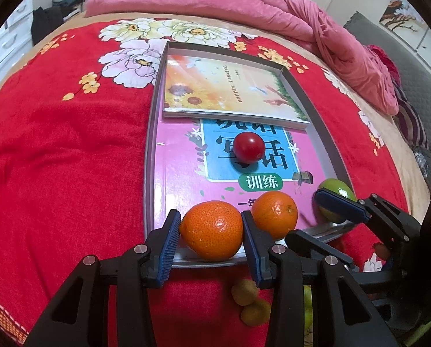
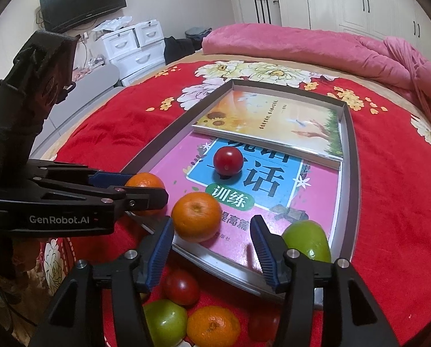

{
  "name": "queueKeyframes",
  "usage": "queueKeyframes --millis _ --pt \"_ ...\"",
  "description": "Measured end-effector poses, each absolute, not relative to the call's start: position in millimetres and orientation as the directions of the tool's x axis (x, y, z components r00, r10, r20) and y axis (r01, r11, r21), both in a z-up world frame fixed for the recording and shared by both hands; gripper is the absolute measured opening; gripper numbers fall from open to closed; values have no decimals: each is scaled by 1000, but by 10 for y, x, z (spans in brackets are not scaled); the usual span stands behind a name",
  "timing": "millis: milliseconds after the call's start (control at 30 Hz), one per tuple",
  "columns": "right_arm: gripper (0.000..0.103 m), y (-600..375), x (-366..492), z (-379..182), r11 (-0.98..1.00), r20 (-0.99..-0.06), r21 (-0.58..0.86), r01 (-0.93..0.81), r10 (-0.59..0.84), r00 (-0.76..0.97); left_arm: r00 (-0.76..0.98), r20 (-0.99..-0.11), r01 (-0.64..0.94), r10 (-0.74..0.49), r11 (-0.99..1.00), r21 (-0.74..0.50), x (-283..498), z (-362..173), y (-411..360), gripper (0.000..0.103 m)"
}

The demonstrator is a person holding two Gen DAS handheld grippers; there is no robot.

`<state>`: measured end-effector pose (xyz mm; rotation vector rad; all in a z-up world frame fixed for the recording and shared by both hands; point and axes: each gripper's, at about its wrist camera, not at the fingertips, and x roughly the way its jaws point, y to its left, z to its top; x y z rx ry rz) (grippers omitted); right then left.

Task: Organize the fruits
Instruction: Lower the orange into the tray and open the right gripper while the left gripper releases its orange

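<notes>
Clearly, the left gripper (image 1: 212, 228) is pinched on an orange mandarin (image 1: 212, 230), one blue pad pressed at its 9 o'clock side and the other at 3 o'clock, right at the near rim of the shallow tray (image 1: 149, 156). Whether the fruit rests on the rim or is carried just above it cannot be told. The mandarin is judged light and slightly yielding, with a dimpled skin that the ribbed pads (image 1: 169, 248) should hold well; a grip across its widest middle is suited, and hard squeezing is best avoided, since the peel would bruise.

The right gripper (image 2: 212, 245) is spread wide with nothing between its fingers. A 2nd mandarin (image 2: 196, 217) lies just ahead of it on the pink book (image 2: 302, 199) lining the tray, toward 11 o'clock, and a green apple (image 2: 308, 240) lies at 1 o'clock in the tray's corner. The apple is judged heavier, hard and smooth, so likelier to slip. A tomato (image 2: 227, 160) at 12 o'clock is judged soft and easily rolled. More fruit is seen outside the tray at 6 o'clock.
</notes>
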<state>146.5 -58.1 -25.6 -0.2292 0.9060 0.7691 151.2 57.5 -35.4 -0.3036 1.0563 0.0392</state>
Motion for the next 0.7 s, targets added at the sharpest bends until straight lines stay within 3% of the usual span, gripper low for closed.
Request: queueKeyframes --millis 500,633,700 --pt "64 -648 1357 -149 720 -756 85 -688 497 426 507 -852 -181 -127 951 -250 1481 -337 598 44" --pt "68 -666 1337 -136 725 -752 82 -684 496 435 514 -848 -182 -128 950 -254 1468 -309 604 46" --pt "68 -674 1332 -125 727 -749 81 -681 495 440 521 -846 -185 -116 952 -245 1461 -282 614 52"
